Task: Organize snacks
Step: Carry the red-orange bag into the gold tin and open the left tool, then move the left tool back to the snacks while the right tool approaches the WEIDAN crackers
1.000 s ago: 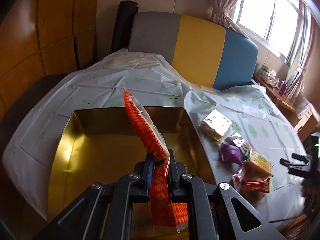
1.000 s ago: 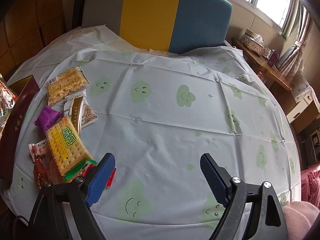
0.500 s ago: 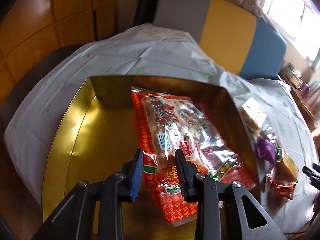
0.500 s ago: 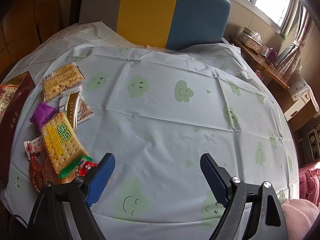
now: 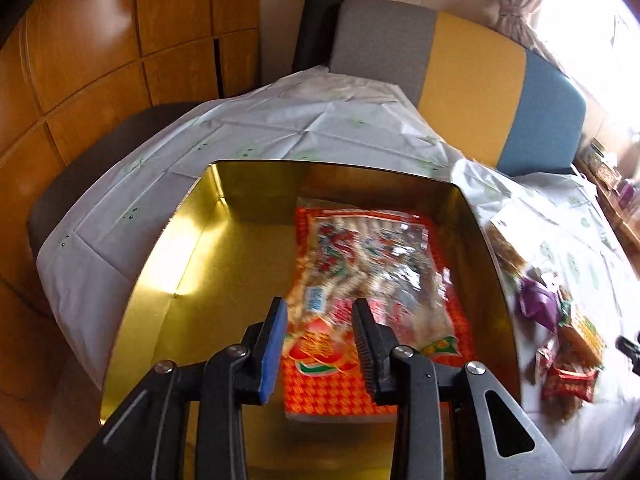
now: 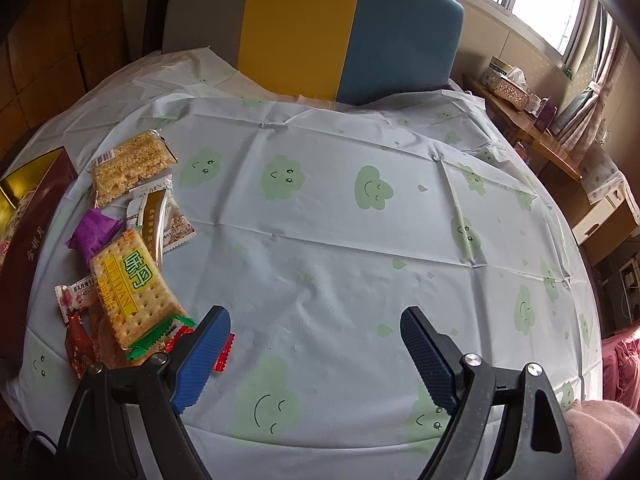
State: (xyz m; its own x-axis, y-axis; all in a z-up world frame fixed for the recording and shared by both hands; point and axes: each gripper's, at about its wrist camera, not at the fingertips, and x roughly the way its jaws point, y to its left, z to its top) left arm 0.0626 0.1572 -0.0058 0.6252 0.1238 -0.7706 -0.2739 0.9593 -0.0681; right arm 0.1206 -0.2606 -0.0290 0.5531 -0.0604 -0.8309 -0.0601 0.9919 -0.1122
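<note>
Red snack packet [image 5: 368, 292]: flat in gold box [image 5: 168, 264], along its right wall. Left gripper [image 5: 320, 344]: jaws just opened, spread above packet, nothing pinched; lift straight clear without snagging the film. Right gripper [image 6: 316, 356]: spread wide, empty. Remaining snacks [image 6: 128, 248]: tablecloth's [image 6: 320, 220] left edge. Beyond: tricolour headboard [image 6: 320, 28], window.

Left wrist view steeply down, close above the gold box [image 5: 168, 264] at the table's left edge; right wrist view angled down over the tablecloth [image 6: 320, 240] toward the far sofa back [image 6: 348, 28]; shared: box wall, snack pile [image 6: 120, 248], sofa.
</note>
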